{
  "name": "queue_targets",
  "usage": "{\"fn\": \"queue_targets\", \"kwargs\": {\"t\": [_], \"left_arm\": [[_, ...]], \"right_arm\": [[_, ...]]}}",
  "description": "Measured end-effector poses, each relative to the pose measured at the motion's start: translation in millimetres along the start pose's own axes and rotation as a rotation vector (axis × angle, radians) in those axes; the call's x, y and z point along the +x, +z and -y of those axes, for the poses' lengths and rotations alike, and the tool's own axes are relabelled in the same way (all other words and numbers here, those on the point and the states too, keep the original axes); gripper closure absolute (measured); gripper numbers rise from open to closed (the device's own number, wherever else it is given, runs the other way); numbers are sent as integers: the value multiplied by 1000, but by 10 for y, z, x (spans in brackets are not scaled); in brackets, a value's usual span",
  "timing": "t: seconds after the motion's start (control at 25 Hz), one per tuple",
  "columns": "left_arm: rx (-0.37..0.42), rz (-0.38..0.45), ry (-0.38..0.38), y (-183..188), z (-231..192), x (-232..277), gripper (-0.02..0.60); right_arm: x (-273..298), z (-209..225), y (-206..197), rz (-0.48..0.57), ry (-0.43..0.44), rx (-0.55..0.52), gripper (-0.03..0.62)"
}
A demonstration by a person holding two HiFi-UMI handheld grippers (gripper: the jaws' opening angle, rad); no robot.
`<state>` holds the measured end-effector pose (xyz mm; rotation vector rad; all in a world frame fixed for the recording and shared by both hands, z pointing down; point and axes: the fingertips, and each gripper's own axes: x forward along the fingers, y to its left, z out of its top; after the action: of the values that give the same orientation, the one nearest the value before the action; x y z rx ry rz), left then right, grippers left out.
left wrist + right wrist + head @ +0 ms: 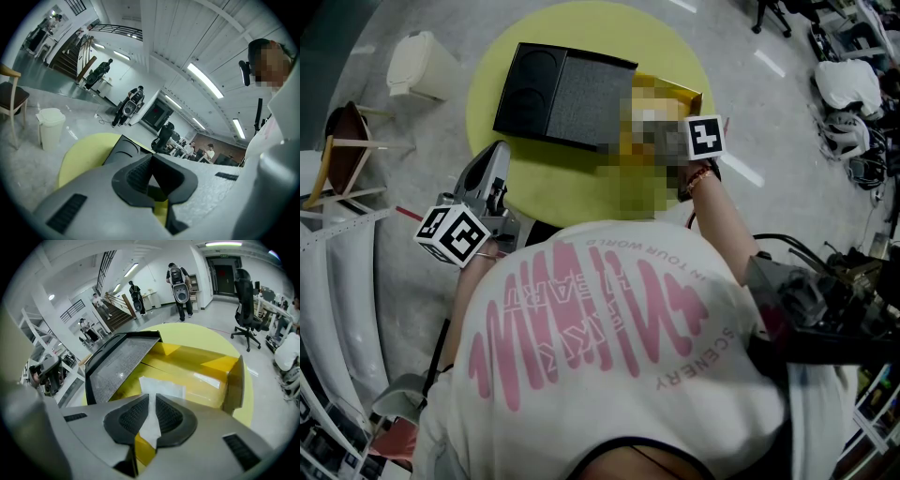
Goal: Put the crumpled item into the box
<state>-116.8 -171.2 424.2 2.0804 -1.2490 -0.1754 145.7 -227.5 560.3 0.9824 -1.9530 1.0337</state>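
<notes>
Item: white thin crumpled sheet (161,386), paper or plastic, I cannot tell which.
Item position: a narrow part of it goes down between the two jaws of the right gripper (151,397); the wider part sticks out beyond the jaw tips, over the open inside of the box.
Contact with the box: it is not clear whether the free end touches the box floor.
Right gripper: its dark ribbed pads (133,414) are pressed on the sheet from both sides, with only the sheet between them.
Box: yellow glossy open box (234,380) on the yellow round table (581,28), directly in front of the right gripper.
Lid: black flat lid with a grey textured inner panel (117,364), lying on the table against the left side of the box.
Left gripper (150,158): its jaws meet at the tips and nothing is between them; it is held off the left edge of the table, well apart from the box.
Floor: white plastic bin (417,64) and wooden chair with a dark seat (342,150) stand left of the table.
</notes>
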Motion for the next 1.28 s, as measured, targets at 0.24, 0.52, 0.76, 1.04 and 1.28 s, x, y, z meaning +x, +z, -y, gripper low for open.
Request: {"fn": "queue_targets", "kwargs": {"t": [0.24, 0.52, 0.76, 1.04, 1.28], "left_arm": [[1, 3, 4, 1, -3, -13, 574], [-4, 7, 10, -5, -25, -32, 574], [-9, 7, 12, -5, -32, -41, 574], [-12, 8, 6, 5, -22, -21, 574], [-15, 2, 3, 14, -38, -12, 574]], "right_arm": [[0, 14, 1, 0, -3, -2, 569], [22, 21, -8, -12, -8, -12, 565], [18, 23, -22, -22, -11, -23, 556], [9, 40, -28, -29, -25, -36, 537], [13, 29, -27, -33, -32, -39, 533]]}}
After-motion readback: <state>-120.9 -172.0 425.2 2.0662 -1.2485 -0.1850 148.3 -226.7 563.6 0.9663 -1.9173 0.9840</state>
